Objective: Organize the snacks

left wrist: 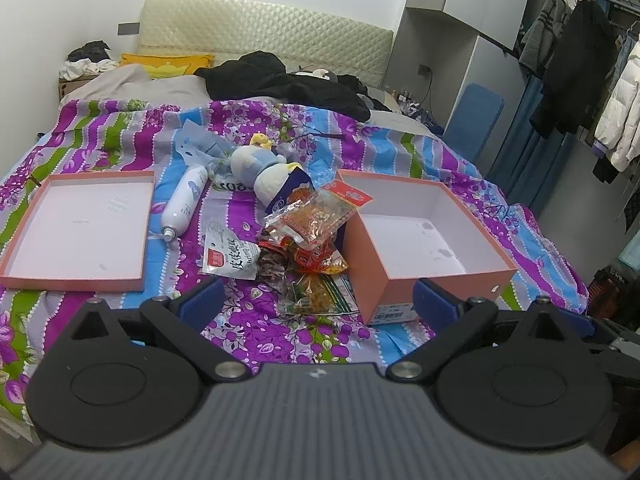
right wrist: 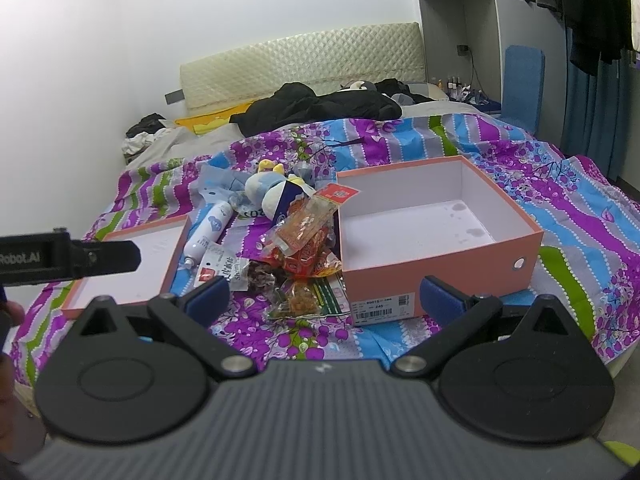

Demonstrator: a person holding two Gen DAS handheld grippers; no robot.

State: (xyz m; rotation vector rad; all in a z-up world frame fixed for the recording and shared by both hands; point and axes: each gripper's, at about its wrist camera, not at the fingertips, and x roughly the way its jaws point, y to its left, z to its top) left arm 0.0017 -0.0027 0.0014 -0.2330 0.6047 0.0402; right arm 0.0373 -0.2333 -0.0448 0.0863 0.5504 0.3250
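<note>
A heap of snack packets (left wrist: 310,236) lies on the bed just left of an open, empty pink box (left wrist: 424,236); the heap (right wrist: 304,248) and the box (right wrist: 432,236) also show in the right wrist view. A white shrimp-chip packet (left wrist: 230,258) lies at the heap's left edge. My left gripper (left wrist: 318,300) is open and empty, hovering before the heap. My right gripper (right wrist: 326,294) is open and empty, before the heap and the box's front corner. Part of the left gripper's body (right wrist: 68,258) shows at the left.
The pink box lid (left wrist: 80,228) lies upturned at the left. A white spray bottle (left wrist: 184,204) and a plush duck (left wrist: 262,168) lie behind the heap. Black clothes (left wrist: 288,84) cover the far bed. Hanging clothes (left wrist: 580,80) stand at the right.
</note>
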